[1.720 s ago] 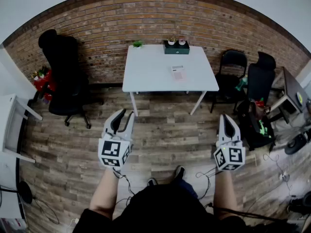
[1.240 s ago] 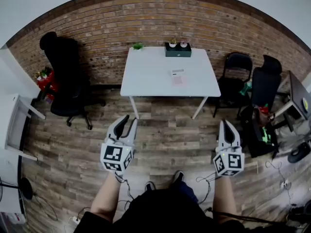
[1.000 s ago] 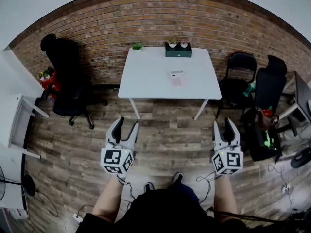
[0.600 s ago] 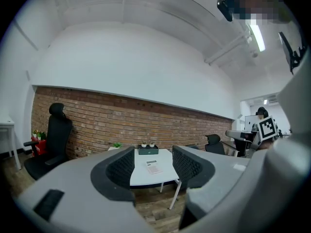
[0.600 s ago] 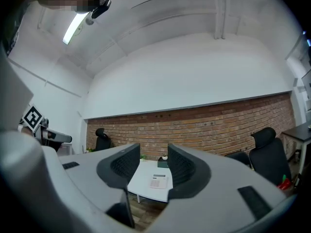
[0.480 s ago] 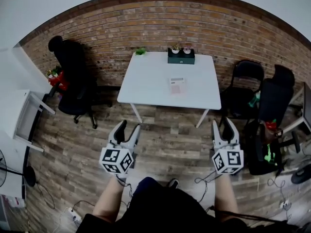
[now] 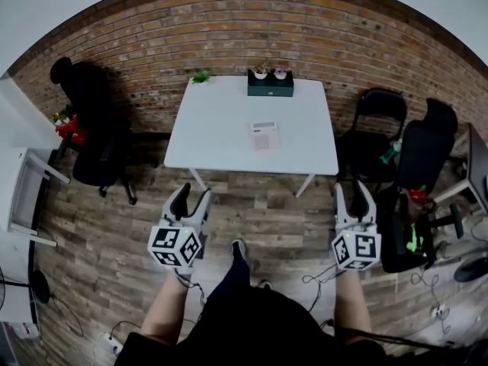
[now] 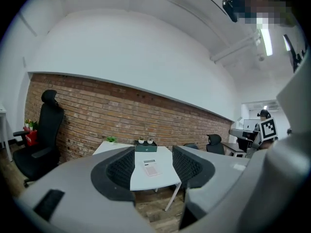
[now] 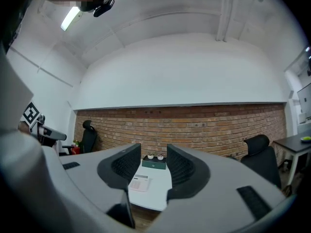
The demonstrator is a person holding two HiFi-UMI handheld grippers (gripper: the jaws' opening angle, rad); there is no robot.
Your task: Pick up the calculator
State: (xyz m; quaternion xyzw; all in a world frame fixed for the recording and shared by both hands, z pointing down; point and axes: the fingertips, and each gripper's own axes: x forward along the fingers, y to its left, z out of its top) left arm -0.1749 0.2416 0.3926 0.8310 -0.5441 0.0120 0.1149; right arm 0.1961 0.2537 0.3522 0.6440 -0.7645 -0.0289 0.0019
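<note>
The pale pink calculator (image 7: 264, 135) lies flat near the middle of the white table (image 7: 206, 139) against the brick wall. It also shows far off between the jaws in the left gripper view, calculator (image 8: 151, 168), and in the right gripper view, calculator (image 9: 139, 183). My left gripper (image 7: 190, 197) hangs over the wooden floor, short of the table's near left leg, open and empty. My right gripper (image 7: 355, 192) is at the near right, beside a black chair; its jaws are closing slightly, with nothing between them.
A dark green box (image 7: 270, 84) with two small pots stands at the table's far edge, a small plant (image 7: 200, 76) at its far left corner. Black chairs (image 7: 374, 124) crowd the right; a black office chair (image 7: 88, 120) and white desk (image 7: 23, 197) sit left. Cables lie on the floor.
I have walked toward the table, which now sits nearer and larger in the head view. Both grippers moved forward with me and stay empty.
</note>
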